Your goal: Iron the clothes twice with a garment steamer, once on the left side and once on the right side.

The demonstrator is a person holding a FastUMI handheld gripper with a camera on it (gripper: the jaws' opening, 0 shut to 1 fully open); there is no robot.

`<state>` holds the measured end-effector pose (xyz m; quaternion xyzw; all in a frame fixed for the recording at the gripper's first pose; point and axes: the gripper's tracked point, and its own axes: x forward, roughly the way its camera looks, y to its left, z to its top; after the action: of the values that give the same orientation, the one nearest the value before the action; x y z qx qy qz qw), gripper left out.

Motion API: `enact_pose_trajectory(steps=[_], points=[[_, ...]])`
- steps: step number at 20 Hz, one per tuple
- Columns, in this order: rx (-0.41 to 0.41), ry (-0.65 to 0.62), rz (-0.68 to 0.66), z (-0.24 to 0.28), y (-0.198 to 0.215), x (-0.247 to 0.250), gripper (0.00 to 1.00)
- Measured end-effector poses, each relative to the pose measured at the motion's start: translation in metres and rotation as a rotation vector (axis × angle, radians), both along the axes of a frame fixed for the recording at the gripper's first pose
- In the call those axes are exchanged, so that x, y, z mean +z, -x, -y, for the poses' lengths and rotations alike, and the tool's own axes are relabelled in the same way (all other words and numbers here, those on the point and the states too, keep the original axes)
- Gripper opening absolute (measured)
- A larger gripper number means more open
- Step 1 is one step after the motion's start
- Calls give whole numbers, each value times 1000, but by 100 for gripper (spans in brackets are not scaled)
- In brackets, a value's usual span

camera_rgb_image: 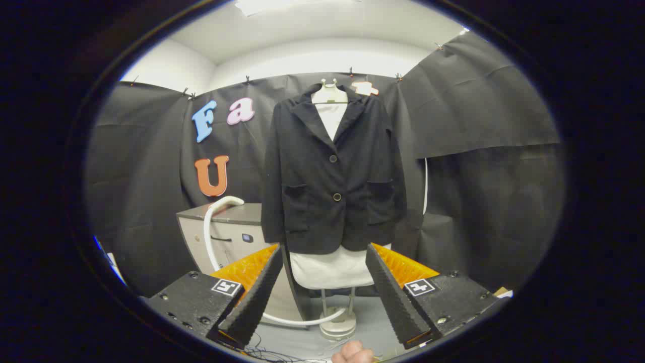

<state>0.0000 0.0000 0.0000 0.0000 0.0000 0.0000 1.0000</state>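
Your hand-held gripper (322,259) is spread wide, its two fingers well apart and holding nothing; neither finger touches any object. Between the fingers, and beyond them, you see the lower hem of the garment and the stand beneath it.

The one piece of clothing is a dark blazer (332,171), hung upright on a single pale hanger (330,95) against the black cloth wall. It faces you squarely, straight ahead of the fingers. You can count two buttons (336,196) down its front, one above the other, both fastened, and two patch pockets, one on each side at hip level. A white panel (332,117) shows in the open neck between the lapels, and more white (330,269) hangs out below the hem; you cannot tell whether that is a shirt or a padded form.

Below it, two thin rods drop to one round base (337,326) on the grey floor.

To the left of the blazer, partly hidden behind its sleeve, stands one pale cabinet-like unit (227,237) with a dark top and a small dark panel on its face. One white hose (209,227) arches up over its top edge, runs down its front and curls along the floor toward the round base. The steamer's head is not something you can make out here.

At the near edge, between the fingers, part of a hand (352,353) shows, with thin dark wires (272,355) lying on the floor just beside it.
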Motion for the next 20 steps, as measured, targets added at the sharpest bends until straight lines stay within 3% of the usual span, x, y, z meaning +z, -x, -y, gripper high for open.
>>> enact_pose_trajectory(steps=[10, 16, 20], points=[[87, 27, 20, -34, -16, 13, 100], [83, 17, -45, -56, -24, -2, 100], [25, 46, -59, -67, -28, -7, 100]])
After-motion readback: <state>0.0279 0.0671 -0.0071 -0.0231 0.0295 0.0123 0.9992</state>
